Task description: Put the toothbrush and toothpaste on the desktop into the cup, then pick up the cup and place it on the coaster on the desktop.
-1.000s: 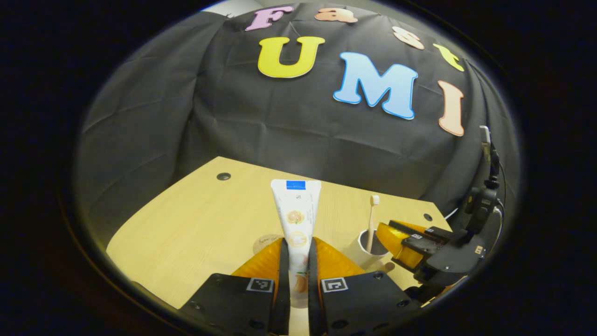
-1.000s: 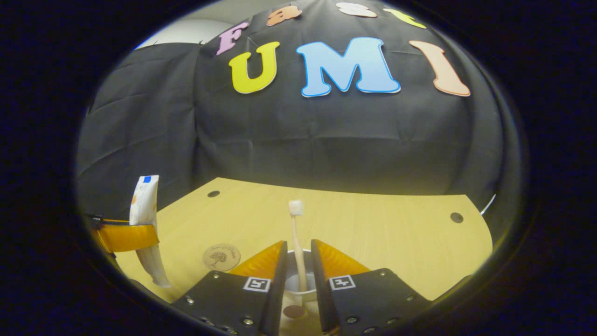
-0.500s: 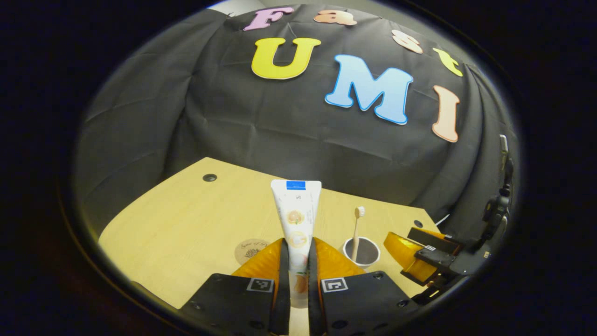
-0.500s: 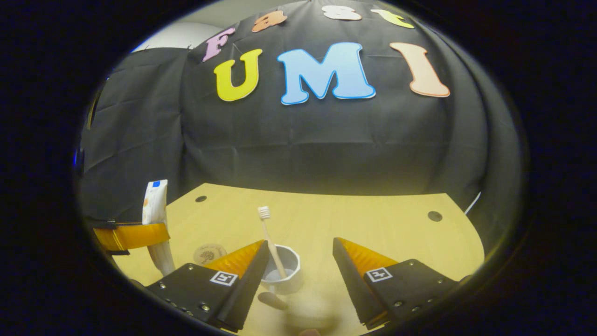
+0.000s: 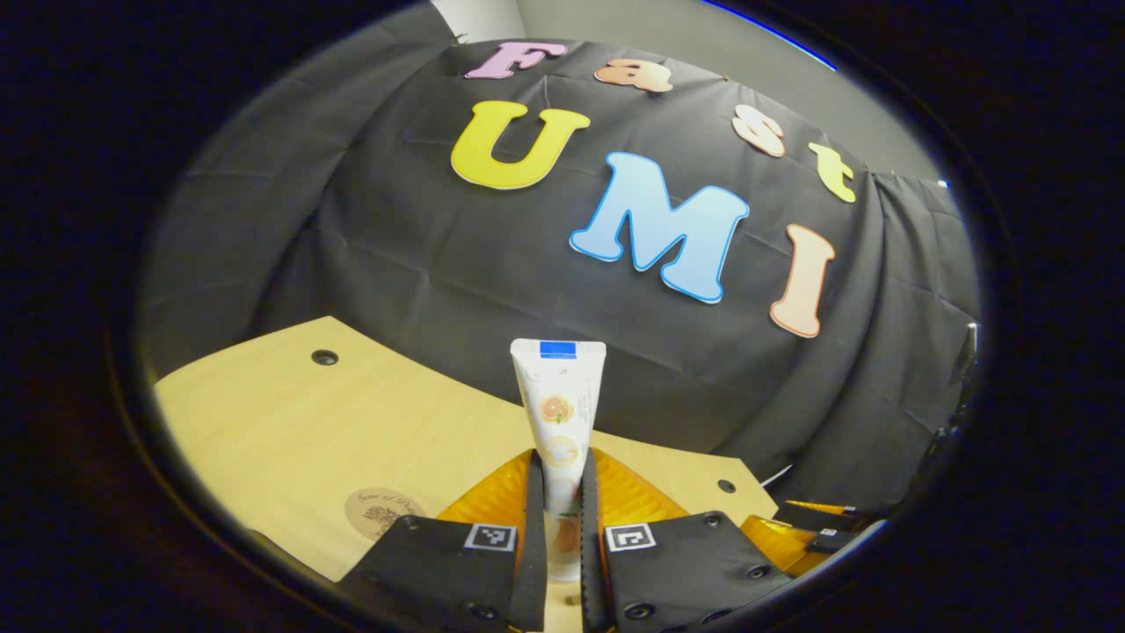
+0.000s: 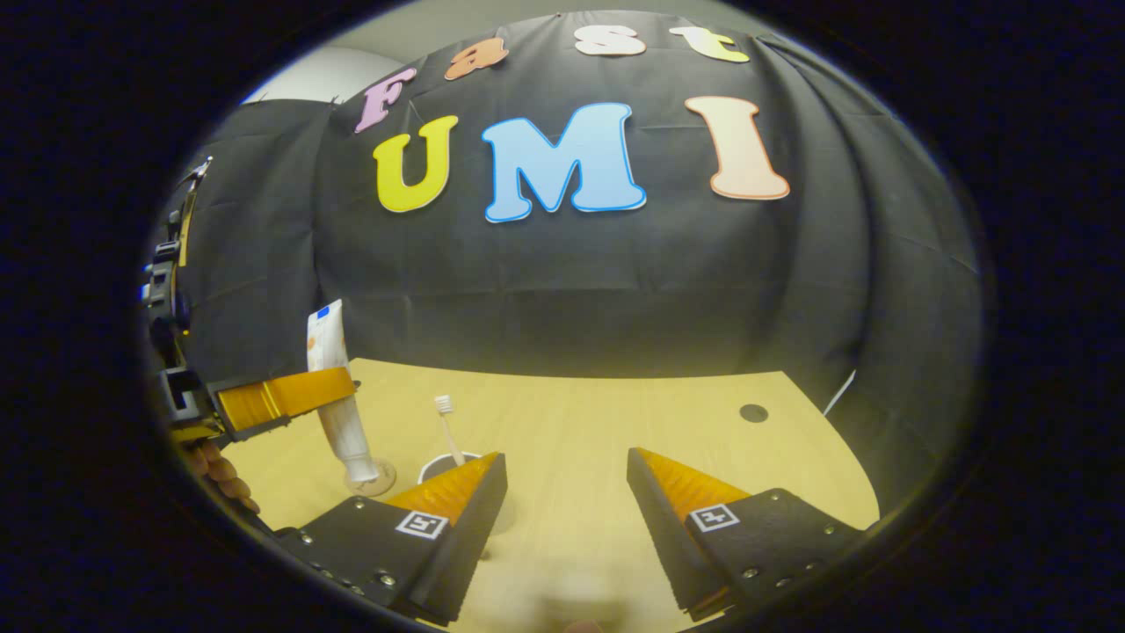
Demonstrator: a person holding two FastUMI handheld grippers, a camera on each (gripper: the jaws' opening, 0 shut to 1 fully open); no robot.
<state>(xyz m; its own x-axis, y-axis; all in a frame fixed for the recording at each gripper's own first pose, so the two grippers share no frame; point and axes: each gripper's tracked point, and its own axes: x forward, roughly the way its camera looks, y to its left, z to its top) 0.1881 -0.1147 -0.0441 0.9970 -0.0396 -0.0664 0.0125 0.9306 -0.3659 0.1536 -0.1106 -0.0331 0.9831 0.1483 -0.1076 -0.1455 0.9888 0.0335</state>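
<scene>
**Holding toothpaste in left tongs; toothbrush sitting in cup**

Gripping the toothpaste (image 5: 559, 413), the left tongs (image 5: 557, 492) are pressing both fingers against the lower part of the tube, which is standing upright between them with its flat crimped end up. In the right gripper view the same left tongs (image 6: 338, 388) are showing off to the left, carried above the worktop (image 6: 615, 422), with the tube's cap end hanging down below the fingers and a hand (image 6: 220, 470) showing underneath them.

The right tongs (image 6: 562, 479) are standing wide open with nothing between the fingers. Ahead of their left finger the cup (image 6: 439, 463) is standing on the worktop, partly hidden by that finger, and the toothbrush (image 6: 448, 426) is standing in it, bristles up. The toothpaste cap is hanging just left of the cup, over the coaster (image 6: 373, 479), which is lying flat beside the cup.

In the left gripper view the coaster (image 5: 378, 510) is lying on the worktop (image 5: 290, 422) to the left of the left tongs, and part of the right tongs (image 5: 804, 527) is showing at the lower right edge.
</scene>
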